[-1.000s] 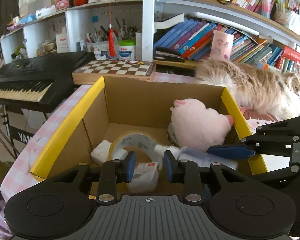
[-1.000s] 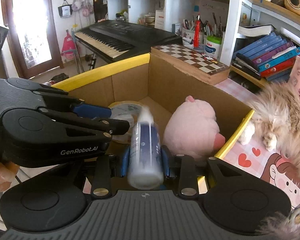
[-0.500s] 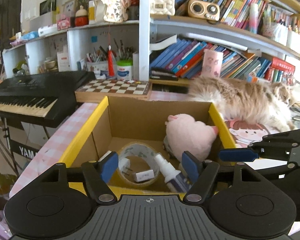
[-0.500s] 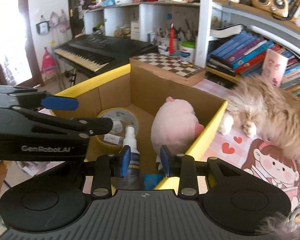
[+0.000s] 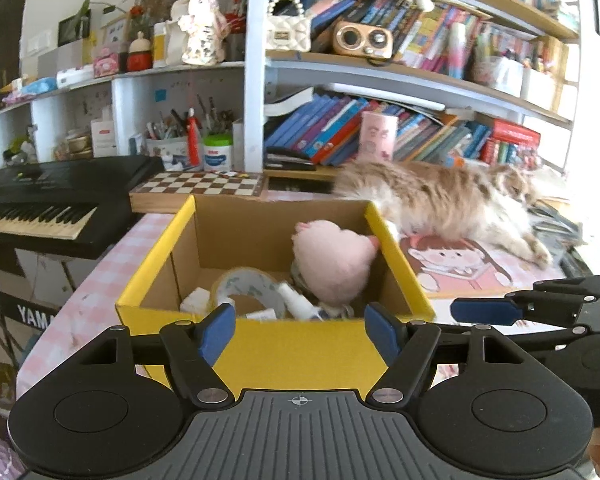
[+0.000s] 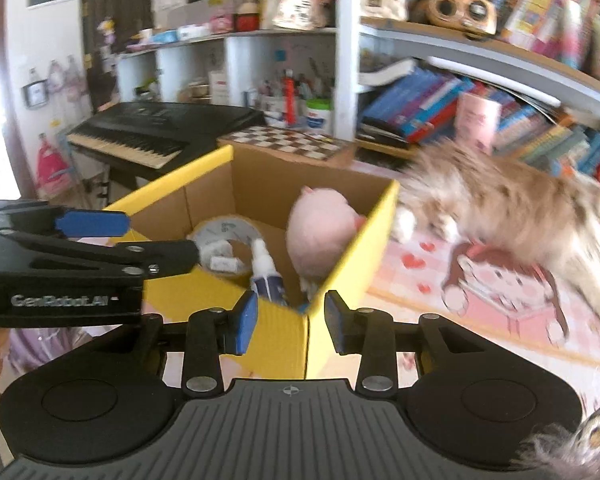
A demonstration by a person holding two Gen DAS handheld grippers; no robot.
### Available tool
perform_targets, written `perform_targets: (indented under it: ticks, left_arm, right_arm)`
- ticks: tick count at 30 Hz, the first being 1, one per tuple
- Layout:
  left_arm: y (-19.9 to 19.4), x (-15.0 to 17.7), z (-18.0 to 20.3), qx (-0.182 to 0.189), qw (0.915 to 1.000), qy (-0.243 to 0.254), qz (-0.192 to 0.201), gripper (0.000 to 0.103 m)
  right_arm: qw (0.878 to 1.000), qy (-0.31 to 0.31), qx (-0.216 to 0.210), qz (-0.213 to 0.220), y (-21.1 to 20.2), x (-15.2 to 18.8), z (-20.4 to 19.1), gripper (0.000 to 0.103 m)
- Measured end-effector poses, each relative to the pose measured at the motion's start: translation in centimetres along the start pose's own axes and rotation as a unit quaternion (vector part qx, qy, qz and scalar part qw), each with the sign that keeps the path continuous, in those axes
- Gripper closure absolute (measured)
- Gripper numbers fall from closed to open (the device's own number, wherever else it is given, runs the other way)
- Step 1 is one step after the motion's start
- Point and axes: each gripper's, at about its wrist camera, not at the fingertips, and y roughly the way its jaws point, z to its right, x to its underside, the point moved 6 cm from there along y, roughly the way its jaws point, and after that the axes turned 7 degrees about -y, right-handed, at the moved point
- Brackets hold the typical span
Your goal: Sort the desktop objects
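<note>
Box (image 5: 260, 344) with one plush (image 5: 332, 264), one tape roll (image 5: 244, 284), one spray bottle (image 6: 266, 276), both claws, left (image 5: 298, 334) and right (image 6: 288, 322), parted, empty.

The box (image 5: 300, 344) is made of matt corrugated cardboard, yellow outside and raw brown within. Inside it, a soft pink plush toy (image 5: 334, 266) is seen beside a glossy roll of tape (image 5: 246, 286) and a smooth plastic spray bottle (image 6: 266, 276). Beside the box, the surface (image 5: 480, 276) is covered with printed cloth.
</note>
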Motion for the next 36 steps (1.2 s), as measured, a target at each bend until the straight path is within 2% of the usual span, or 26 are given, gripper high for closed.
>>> perform_targets:
  ticks: [4, 11, 13, 15, 21, 27, 36]
  left_arm:
    - [-1.8, 1.8, 0.4, 0.013, 0.9998, 0.014, -0.008, 0.023]
    - [-4.6, 4.9, 1.5, 0.034, 0.9989, 0.025, -0.020, 0.022]
    - [-5.4, 5.7, 1.8, 0.033, 0.9990, 0.024, -0.020, 0.020]
    - [-6.2, 6.4, 2.2, 0.027, 0.9990, 0.027, -0.020, 0.016]
    - [-8.3, 7.8, 3.0, 0.013, 0.9969, 0.077, -0.006, 0.011]
    - [-9.6, 8.9, 3.6, 0.010, 0.9949, 0.101, 0.001, 0.005]
    - [-9.9, 10.1, 3.7, 0.013, 0.9955, 0.091, -0.022, 0.004]
  right_arm:
    - [0.999, 0.026, 0.031, 0.000, -2.2, 1.6, -0.5, 0.069]
    - [0.995, 0.058, 0.083, -0.001, -5.8, 4.8, -1.6, 0.068]
    - [0.993, 0.064, 0.098, -0.004, -6.8, 5.8, -1.9, 0.065]
    - [0.990, 0.075, 0.115, -0.008, -7.7, 6.8, -2.0, 0.054]
    - [0.984, 0.111, 0.140, -0.022, -9.5, 9.5, -3.0, 0.047]
    - [0.978, 0.131, 0.159, -0.024, -11.4, 11.4, -4.0, 0.043]
    - [0.973, 0.139, 0.184, -0.035, -13.6, 13.3, -4.8, 0.034]
